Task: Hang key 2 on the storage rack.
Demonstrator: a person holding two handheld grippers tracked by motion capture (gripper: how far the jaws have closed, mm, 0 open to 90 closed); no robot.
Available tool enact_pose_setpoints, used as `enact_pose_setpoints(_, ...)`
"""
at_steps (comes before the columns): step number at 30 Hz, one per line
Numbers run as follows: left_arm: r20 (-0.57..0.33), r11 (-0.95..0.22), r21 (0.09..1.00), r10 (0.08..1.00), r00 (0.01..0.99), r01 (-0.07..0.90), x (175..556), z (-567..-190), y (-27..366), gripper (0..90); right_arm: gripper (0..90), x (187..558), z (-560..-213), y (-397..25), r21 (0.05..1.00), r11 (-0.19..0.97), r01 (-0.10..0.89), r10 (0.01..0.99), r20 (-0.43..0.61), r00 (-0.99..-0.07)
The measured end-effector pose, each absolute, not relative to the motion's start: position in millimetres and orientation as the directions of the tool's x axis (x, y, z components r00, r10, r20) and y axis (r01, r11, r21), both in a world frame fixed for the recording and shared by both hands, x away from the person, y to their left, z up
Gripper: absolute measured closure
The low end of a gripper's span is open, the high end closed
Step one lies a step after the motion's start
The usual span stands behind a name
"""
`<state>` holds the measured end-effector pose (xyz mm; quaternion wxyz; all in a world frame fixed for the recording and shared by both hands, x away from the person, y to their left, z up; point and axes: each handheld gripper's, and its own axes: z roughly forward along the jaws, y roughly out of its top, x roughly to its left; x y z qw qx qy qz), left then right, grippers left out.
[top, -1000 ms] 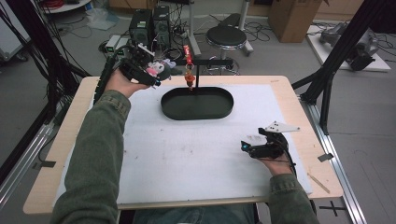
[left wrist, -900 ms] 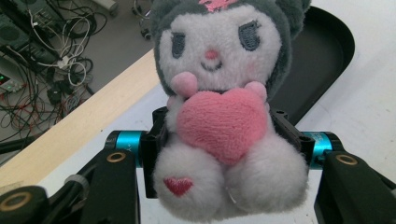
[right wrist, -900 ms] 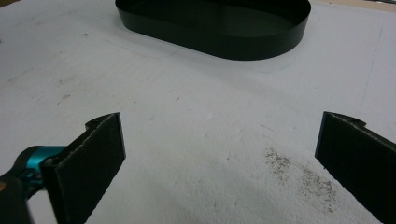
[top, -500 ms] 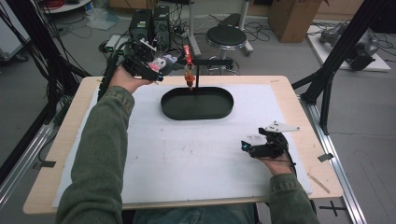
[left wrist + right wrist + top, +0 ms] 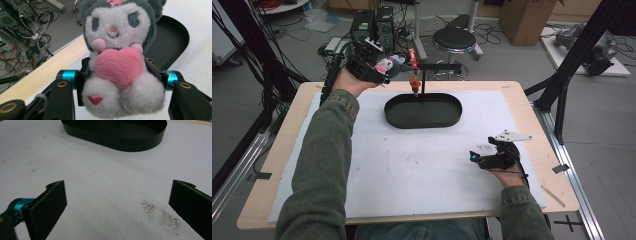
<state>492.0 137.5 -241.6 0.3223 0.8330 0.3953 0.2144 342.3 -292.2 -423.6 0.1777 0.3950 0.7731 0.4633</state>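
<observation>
A plush toy (image 5: 117, 57) with a grey hood, white face and pink heart sits squeezed between the jaws of my left gripper (image 5: 384, 67), held up beyond the table's far left edge. It appears small and pale, as the plush toy (image 5: 384, 65), in the high view. A black oval tray (image 5: 423, 111) lies at the far middle of the white mat; its rim shows as the tray (image 5: 120, 135) ahead of my right gripper. A black stand (image 5: 424, 80) behind the tray carries a small orange-red item (image 5: 414, 85). My right gripper (image 5: 477, 159) rests open near the mat's right front, nothing between its jaws.
The white mat (image 5: 422, 165) covers most of the wooden table (image 5: 532, 120). A stool (image 5: 454, 37), computer boxes and cables sit on the floor beyond the far edge. Black frame poles (image 5: 572, 65) rise at the right and left.
My left gripper with the plush toy has drifted slightly away from the tray, toward the far left. The right gripper has stayed put.
</observation>
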Motion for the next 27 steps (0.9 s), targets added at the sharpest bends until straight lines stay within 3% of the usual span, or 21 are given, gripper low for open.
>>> enact_pose_setpoints(10, 0.075, -0.406, 0.72, 0.852, 0.519, 0.562, 513, -250, 142, 47.0, 0.8, 343, -424, -294, 0.858, 0.262, 0.442, 0.773, 0.087, -0.628)
enact_pose_setpoints(14, 0.026, -0.361, 0.736, 0.86, 0.509, 0.572, 517, -253, 149, 42.3, 0.7, 343, -423, -295, 0.858, 0.256, 0.444, 0.775, 0.092, -0.625)
enact_pose_setpoints(16, -0.025, -0.328, 0.755, 0.85, 0.526, 0.567, 515, -252, 152, 35.2, 0.8, 343, -424, -295, 0.859, 0.257, 0.444, 0.773, 0.093, -0.627)
enact_pose_setpoints(20, -0.037, -0.333, 0.756, 0.838, 0.545, 0.563, 511, -251, 157, 15.2, 0.8, 343, -423, -295, 0.858, 0.256, 0.445, 0.773, 0.094, -0.627)
enact_pose_setpoints(23, -0.077, -0.304, 0.773, 0.826, 0.559, 0.556, 506, -254, 163, 6.3, 0.7, 343, -423, -295, 0.859, 0.253, 0.444, 0.774, 0.096, -0.626)
enact_pose_setpoints(27, -0.115, -0.295, 0.787, 0.792, 0.6, 0.541, 498, -260, 174, 1.7, 0.8, 343, -423, -295, 0.858, 0.255, 0.445, 0.775, 0.094, -0.625)
